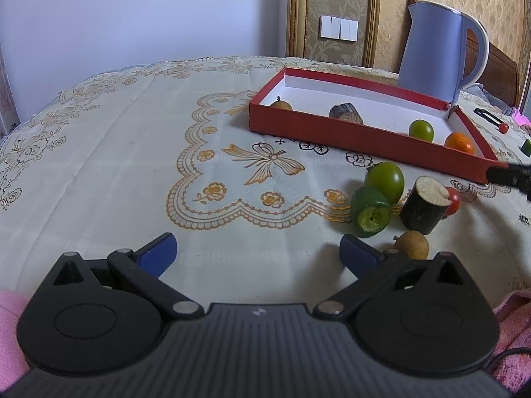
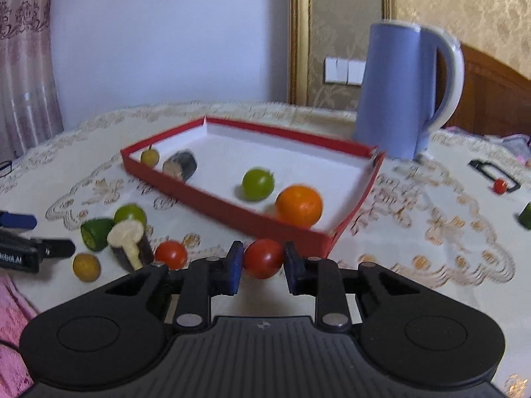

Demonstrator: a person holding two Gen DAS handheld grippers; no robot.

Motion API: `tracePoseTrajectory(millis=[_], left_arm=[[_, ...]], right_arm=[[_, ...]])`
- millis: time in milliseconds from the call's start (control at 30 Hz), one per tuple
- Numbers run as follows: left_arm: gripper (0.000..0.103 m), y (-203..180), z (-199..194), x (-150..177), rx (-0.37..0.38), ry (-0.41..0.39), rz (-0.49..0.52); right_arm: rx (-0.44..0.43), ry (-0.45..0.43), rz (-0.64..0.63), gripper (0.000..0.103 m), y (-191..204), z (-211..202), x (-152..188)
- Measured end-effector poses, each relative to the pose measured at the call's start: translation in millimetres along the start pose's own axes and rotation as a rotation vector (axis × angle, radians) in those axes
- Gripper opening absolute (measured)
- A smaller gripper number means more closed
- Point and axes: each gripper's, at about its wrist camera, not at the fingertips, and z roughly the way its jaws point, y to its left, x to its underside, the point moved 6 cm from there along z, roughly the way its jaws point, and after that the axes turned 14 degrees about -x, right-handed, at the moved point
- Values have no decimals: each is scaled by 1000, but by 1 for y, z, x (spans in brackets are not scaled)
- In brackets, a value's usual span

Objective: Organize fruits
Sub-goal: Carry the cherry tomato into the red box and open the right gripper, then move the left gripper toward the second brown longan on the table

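While its two blue pads press on either side of a red cherry tomato, the right tool holds that fruit just in front of the near corner of the red tray, clear of the cloth-covered worktop. The left tool stands spread wide with nothing between its pads, low over the near part of the worktop. Just beyond its right pad lies a small brown fruit, and past that a cluster: a cut green piece, a whole green fruit, a dark-skinned stub with a pale cut face and a second red tomato touching the stub. Inside the tray, an orange sits near the nearest corner beside a green fruit; a dark cut piece and a small yellowish fruit lie at the left end. A blue kettle stands behind the tray's far right corner
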Motion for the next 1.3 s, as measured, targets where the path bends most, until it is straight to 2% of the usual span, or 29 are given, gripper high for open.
tracePoseTrajectory(millis=[267,533,767,1033,1167,1233,1300], left_arm=[[103,1,0,0,2,-1,-3],[103,1,0,0,5,-2,-7],[103,1,0,-1,5,-2,-9],[103,1,-1,-1,6,-2,-9],[103,1,-1,0,6,-2,-9],[103,2,-1,0,7,-2,-10],[103,2,-1,0,7,-2,-11]], right_arm=[[84,-30,-14,25,-25,10,-33],[182,-3,-11,25,-62,57,-67],[180,107,80,26,-93,103,-58],[156,105,118,26,-97,100,-57],[155,64,133,31,-93,76,-62],[143,51,118,39,-82,59,-61],[128,47,89,68,-68,39,-55]])
